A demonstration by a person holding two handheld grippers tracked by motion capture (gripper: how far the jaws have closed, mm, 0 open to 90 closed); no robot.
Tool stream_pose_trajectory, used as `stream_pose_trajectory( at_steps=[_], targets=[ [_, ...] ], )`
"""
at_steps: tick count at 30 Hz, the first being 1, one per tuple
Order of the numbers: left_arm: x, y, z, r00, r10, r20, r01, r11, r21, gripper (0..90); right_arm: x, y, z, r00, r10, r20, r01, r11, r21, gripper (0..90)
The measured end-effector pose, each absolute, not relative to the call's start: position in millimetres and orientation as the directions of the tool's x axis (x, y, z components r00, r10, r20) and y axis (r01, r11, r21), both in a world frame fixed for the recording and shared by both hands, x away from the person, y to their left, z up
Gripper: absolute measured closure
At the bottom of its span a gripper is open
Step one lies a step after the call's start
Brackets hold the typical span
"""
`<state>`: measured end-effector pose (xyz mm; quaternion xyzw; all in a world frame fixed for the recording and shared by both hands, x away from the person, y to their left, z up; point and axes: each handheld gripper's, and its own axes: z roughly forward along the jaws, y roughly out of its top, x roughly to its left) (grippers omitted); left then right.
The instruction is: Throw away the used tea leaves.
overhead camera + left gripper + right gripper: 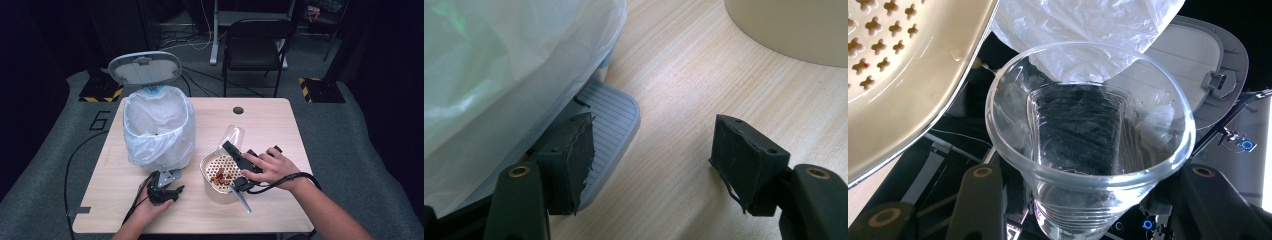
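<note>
A: Status. Right gripper (239, 159) is clamped on a clear plastic cup (232, 136), held tipped between the lined bin (159, 131) and the perforated beige basket (221, 172). The lid (145, 67) stands up.

B: Left gripper (651, 160)?

A: Jaws apart, nothing between them, low on the table (704, 85), one pad over the bin's grey pedal (611, 117).

B: Judgement for the step: keep the pedal pressed so the lid stays raised, bring the cup's mouth over the liner before tilting further, and keep its rim clear of the basket edge. Grip gently; thin plastic may buckle.
</note>
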<state>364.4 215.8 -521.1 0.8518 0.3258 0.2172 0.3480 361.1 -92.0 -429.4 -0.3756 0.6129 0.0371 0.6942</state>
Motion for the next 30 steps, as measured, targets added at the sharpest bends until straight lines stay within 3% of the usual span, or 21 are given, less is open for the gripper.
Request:
stream_pose_trajectory(
  at_steps=[16, 21, 25, 30],
  targets=[
    [364.4, 215.9, -521.1, 0.694, 0.706, 0.142, 0.404, -0.545, 0.735, 33.5, 360.7, -91.6, -426.3, 0.233, -0.374, -0.898, -0.523, 0.73, -0.439, 50.1],
    [364.4, 215.8, -521.1, 0.693, 0.706, 0.144, 0.404, -0.546, 0.734, 33.5, 360.5, -89.3, -420.2, 0.247, -0.401, -0.882, -0.53, 0.706, -0.47, 50.1],
    [364.3, 215.6, -521.4, 0.692, 0.709, 0.139, 0.405, -0.54, 0.738, 33.5, 359.9, -88.1, -411.4, 0.231, -0.318, -0.919, -0.547, 0.739, -0.393, 50.0],
    [365.2, 216.7, -520.4, 0.697, 0.697, 0.167, 0.388, -0.563, 0.73, 33.5, 360.2, -85.6, -402.9, 0.122, -0.229, -0.966, -0.582, 0.772, -0.256, 49.7]
  ],
)
